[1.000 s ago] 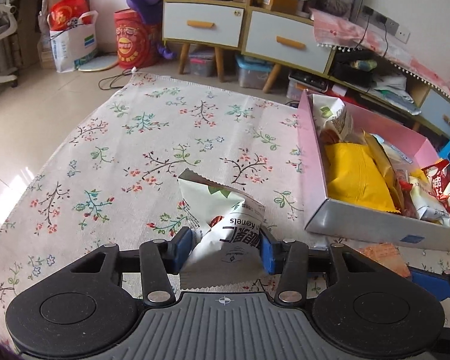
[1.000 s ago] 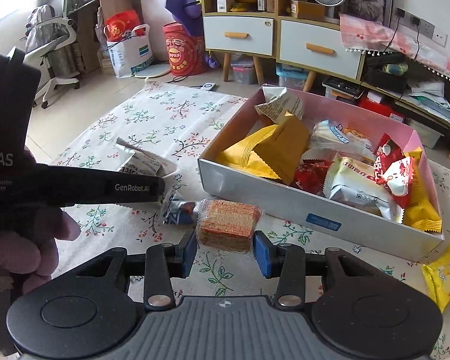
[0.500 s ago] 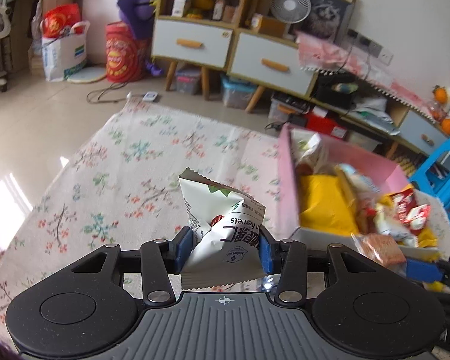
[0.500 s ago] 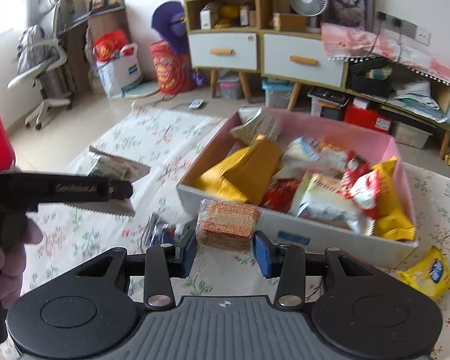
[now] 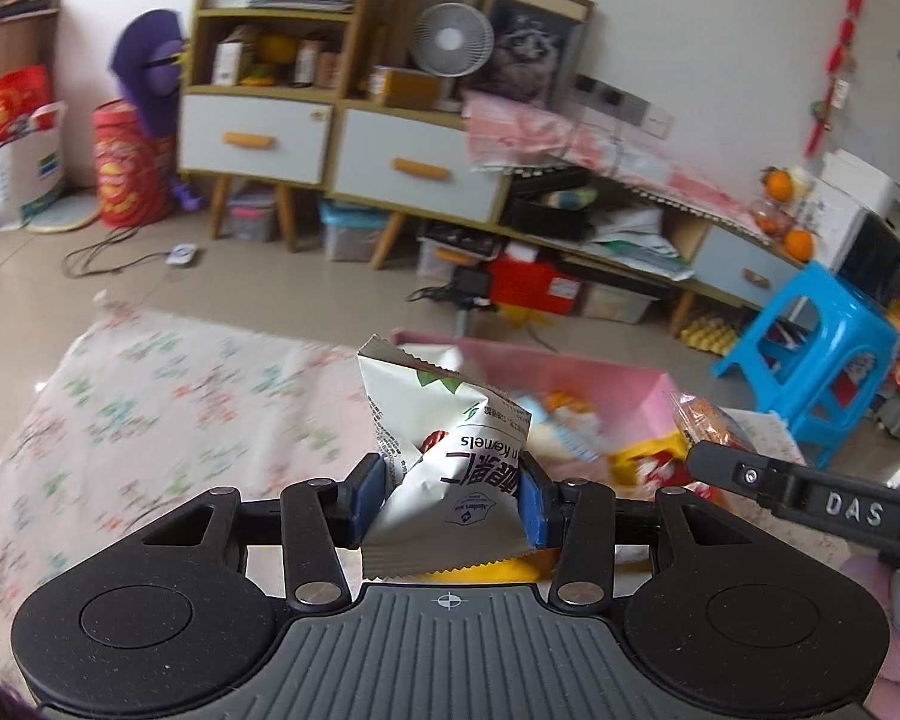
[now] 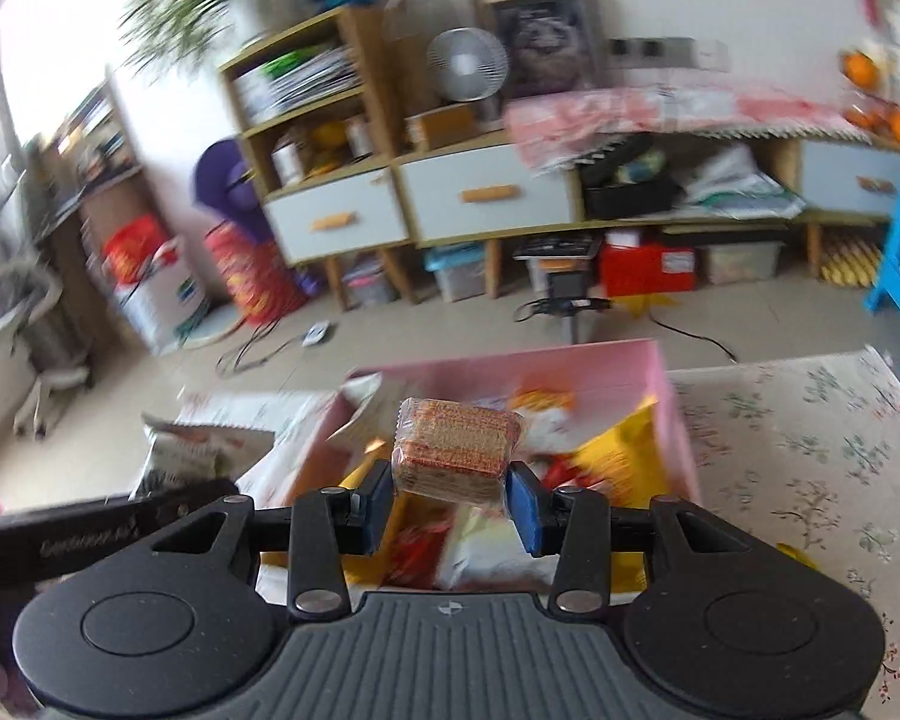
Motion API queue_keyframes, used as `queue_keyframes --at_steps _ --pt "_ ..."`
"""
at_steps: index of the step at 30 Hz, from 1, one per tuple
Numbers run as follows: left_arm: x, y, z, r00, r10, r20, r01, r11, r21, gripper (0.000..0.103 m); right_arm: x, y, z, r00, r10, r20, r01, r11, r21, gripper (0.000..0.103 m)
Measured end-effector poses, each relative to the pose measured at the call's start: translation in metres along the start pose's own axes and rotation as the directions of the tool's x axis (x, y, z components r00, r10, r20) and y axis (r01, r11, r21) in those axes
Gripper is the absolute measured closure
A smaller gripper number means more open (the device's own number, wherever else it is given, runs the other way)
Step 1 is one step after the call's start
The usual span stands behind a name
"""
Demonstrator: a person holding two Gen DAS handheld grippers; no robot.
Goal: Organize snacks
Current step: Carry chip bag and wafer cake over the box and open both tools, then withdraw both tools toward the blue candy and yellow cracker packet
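The left tool [image 5: 450,501] is clamped on a white snack packet [image 5: 444,468], its blue pads pressing the crumpled sides while the packet's upper end stands clear above them, off the bench [image 5: 168,396] with its flowered cloth. Beyond and below the packet lies the pink box [image 5: 570,369], open at the top and holding mixed snacks that are too blurred to name with any confidence. The right tool [image 6: 450,501] grips a clear-wrapped stack of brown crackers [image 6: 453,447], held level between its pads directly over the box's open interior, above a yellow bag [image 6: 615,462] and other wrappers. In the right wrist view the left tool's dark arm reaches in from the left edge beside the box. A blue stool [image 5: 810,354] stands past the bench, with low cabinets [image 5: 342,144] along the wall.
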State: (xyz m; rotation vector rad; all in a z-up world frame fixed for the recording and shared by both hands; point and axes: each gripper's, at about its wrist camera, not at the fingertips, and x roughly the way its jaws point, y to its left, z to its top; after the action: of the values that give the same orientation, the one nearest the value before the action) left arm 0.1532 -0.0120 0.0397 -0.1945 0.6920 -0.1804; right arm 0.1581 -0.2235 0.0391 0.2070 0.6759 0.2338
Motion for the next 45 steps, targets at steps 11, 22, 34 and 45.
queue_keyframes --at_steps 11,22,34,45 --pt "0.058 -0.045 0.013 0.998 -0.054 -0.021 0.056 0.994 0.09 0.06 0.022 -0.058 0.01 0.999 -0.045 0.001 0.044 0.979 0.2 0.073" --pt "0.086 -0.058 0.012 0.992 -0.124 -0.032 0.127 0.985 0.12 0.049 0.041 -0.068 0.014 1.0 -0.008 -0.008 0.009 0.977 0.213 0.07" --pt "0.07 -0.052 0.008 0.989 -0.14 -0.04 0.143 0.984 0.106 0.027 0.029 -0.074 0.015 0.999 -0.039 -0.006 0.039 0.977 0.211 0.05" --pt "0.026 -0.029 -0.002 0.994 -0.099 -0.047 0.103 0.988 0.113 0.014 -0.002 -0.051 0.012 0.995 -0.1 -0.001 0.099 0.985 0.144 0.021"
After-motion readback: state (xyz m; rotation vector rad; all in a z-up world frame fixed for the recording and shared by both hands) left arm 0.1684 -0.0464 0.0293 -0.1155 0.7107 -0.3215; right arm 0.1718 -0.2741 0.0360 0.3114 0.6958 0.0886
